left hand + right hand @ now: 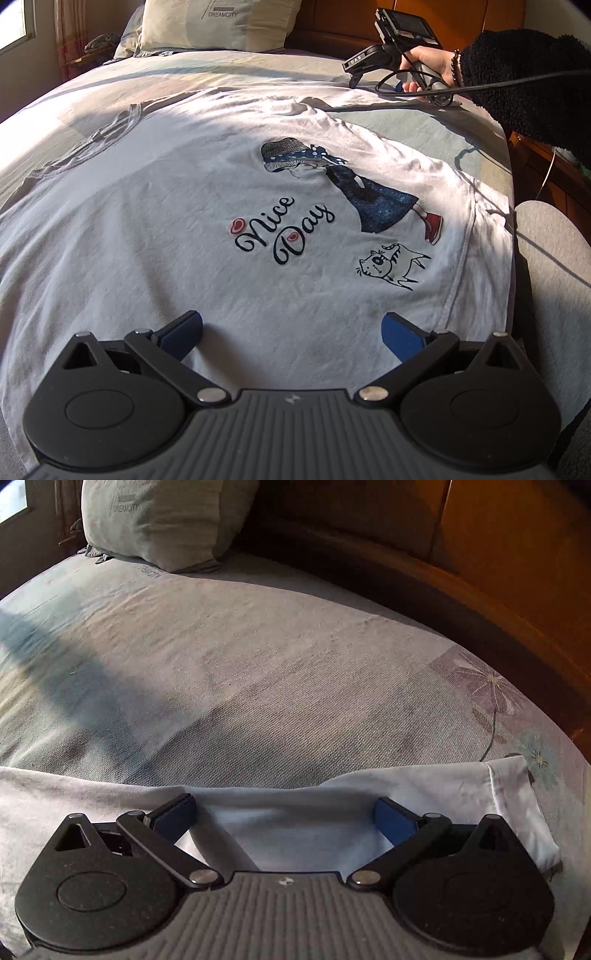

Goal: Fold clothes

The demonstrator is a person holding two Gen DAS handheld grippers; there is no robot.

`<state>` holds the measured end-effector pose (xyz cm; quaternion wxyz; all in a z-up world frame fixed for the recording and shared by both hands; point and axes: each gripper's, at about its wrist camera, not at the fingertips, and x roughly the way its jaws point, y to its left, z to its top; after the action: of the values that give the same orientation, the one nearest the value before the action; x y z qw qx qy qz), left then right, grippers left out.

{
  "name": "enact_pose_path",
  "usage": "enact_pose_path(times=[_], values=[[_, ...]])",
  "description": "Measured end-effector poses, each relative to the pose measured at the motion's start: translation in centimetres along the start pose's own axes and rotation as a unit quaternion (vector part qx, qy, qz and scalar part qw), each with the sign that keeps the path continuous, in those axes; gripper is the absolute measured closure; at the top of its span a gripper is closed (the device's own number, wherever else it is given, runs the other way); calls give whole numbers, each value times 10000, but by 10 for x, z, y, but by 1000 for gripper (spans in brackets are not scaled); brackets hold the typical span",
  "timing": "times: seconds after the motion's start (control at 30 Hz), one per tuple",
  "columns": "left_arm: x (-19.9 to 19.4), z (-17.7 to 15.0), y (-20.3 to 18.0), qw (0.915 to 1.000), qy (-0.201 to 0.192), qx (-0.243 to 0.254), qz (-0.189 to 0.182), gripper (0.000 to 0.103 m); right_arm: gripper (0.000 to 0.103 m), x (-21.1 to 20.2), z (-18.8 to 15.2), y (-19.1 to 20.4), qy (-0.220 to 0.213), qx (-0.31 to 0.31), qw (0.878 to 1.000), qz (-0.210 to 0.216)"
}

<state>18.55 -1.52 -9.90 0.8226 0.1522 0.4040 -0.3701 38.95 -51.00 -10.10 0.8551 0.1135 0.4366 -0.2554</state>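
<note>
- Left gripper (291,332): jaws wide apart, holding nothing, over the one white T-shirt (155,221) spread on the bed (424,125).
- Right gripper (284,818): jaws apart, empty, above the shirt's sleeve (509,794).
- One pillow (166,520) far ahead.

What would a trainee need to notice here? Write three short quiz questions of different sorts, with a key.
1. True or false: the left gripper is shut on the T-shirt.
2. What words are printed on the T-shirt?
3. The right gripper hovers over: A) the pillow B) a sleeve edge of the T-shirt C) the headboard

Key: 1 false, both grippers are open; 2 Nice Day; 3 B.
</note>
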Motion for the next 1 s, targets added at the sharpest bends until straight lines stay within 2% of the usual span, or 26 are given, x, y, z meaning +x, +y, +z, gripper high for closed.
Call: enact_pose_path(times=[0.1,0.23,0.3,0.43,0.63,0.8,0.9,1.0], values=[[-1,0,-1,10000,13,-2,30,1,0,-5,5,-4,75,31,9999,123],[-8,1,-3,9999,-5,22,116,1,0,-34,-9,-12,-171,13,9991,394],[-12,1,-3,9999,-88,7,69,1,0,-41,-16,-19,-108,25,9986,515],[-13,1,1,9999,-111,-62,53,1,0,-34,-28,-36,69,14,9994,326],[-2,-1,2,9999,18,-80,111,1,0,-18,-23,-46,-120,-403,9989,209],[-7,0,-2,10000,-21,-51,70,1,0,-33,-10,-71,-109,-67,9991,403],[-13,1,-6,10000,-90,-4,24,1,0,-51,-19,-90,-91,245,9965,795],[-17,2,-10,9999,-152,43,-13,1,0,-58,-32,-101,-16,384,9944,984]])
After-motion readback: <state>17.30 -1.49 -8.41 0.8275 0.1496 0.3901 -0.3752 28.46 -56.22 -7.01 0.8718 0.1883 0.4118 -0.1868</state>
